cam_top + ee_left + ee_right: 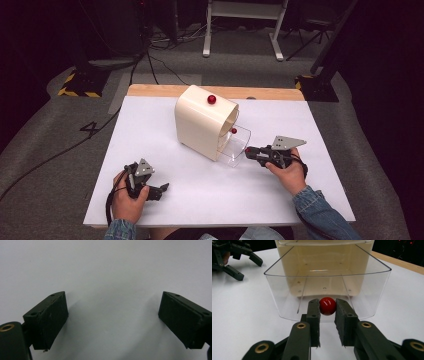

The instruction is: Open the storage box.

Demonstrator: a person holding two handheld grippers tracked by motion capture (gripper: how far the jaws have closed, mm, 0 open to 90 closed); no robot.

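Gripping a red knob point(327, 306) between its two black pads, the right gripper point(327, 311) has its jaws pinched on either side of the ball, which sits on the front wall of a clear plastic drawer point(372, 287). From the high view, that gripper point(248, 151) lies right of centre on the white table point(165, 200), pointing left toward the drawer's front, with the person's right hand point(289, 171) behind it and a denim sleeve point(320, 212) trailing to the near edge.

Drawer point(239, 145): partly drawn out of a cream cabinet point(200, 125), its long axis running out of the cabinet's open face toward the right and slightly near. Its knobbed front faces the right gripper; its rear remains inside the housing. The walls are transparent and the interior appears bare.

Cabinet: stands upright near the table's centre, toward the far side, with a rounded top. A second red knob point(211, 99) sits on its upper part.

Left gripper point(162, 189): rests at the near left of the table in the person's left hand point(127, 197), well apart from the cabinet. In the left gripper view its pads point(53, 317) stand spread wide with bare white tabletop between them.

Beyond the table's far edge, grey floor point(240, 65) and a white frame's legs point(242, 25) are visible.
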